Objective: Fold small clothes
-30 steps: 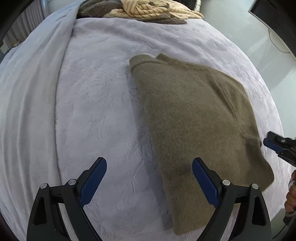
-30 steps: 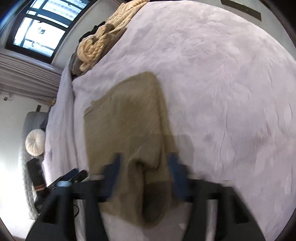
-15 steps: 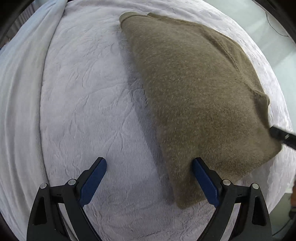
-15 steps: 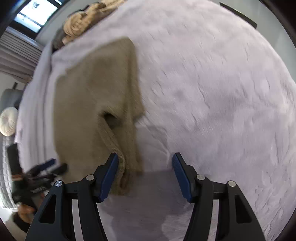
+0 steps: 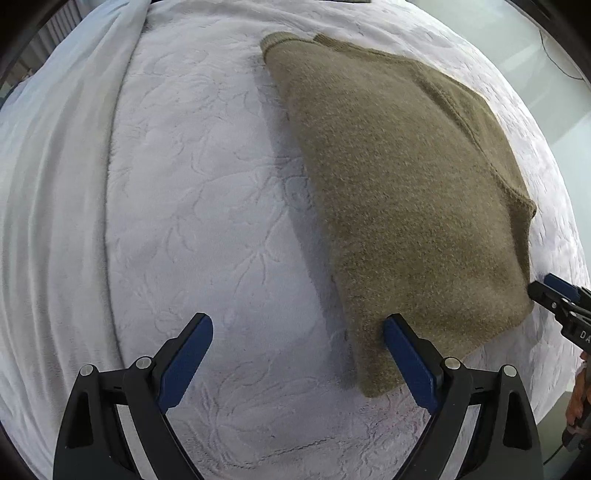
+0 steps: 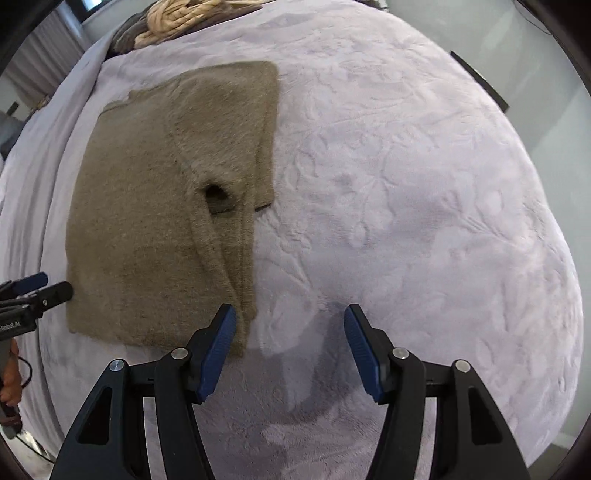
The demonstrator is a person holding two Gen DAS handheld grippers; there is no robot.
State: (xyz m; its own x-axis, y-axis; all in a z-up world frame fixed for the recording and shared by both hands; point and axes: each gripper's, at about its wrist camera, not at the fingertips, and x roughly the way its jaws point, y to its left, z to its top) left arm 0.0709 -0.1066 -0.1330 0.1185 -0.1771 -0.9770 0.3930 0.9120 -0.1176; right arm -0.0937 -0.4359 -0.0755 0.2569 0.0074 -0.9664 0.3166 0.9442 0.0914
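An olive-brown knit sweater (image 5: 399,192) lies folded lengthwise on the pale lavender bedspread (image 5: 207,206); it also shows in the right wrist view (image 6: 155,206), with a sleeve folded over its right side. My left gripper (image 5: 297,356) is open and empty at the sweater's near left corner, its right finger (image 5: 406,354) over the hem. My right gripper (image 6: 290,347) is open and empty at the near right corner, its left finger (image 6: 218,347) over the hem edge. Each gripper's tips show in the other's view, the right one (image 5: 554,291) and the left one (image 6: 37,288).
A heap of cream and brown clothes (image 6: 184,14) lies at the far end of the bed. A folded-back lighter sheet (image 5: 55,184) runs along the bed's left side. The bed edge and floor (image 5: 561,74) are to the right.
The right gripper let go of the sweater's sleeve, opened and drew back to the near hem corner. The left gripper moved closer to the near hem. The sweater now lies flat.
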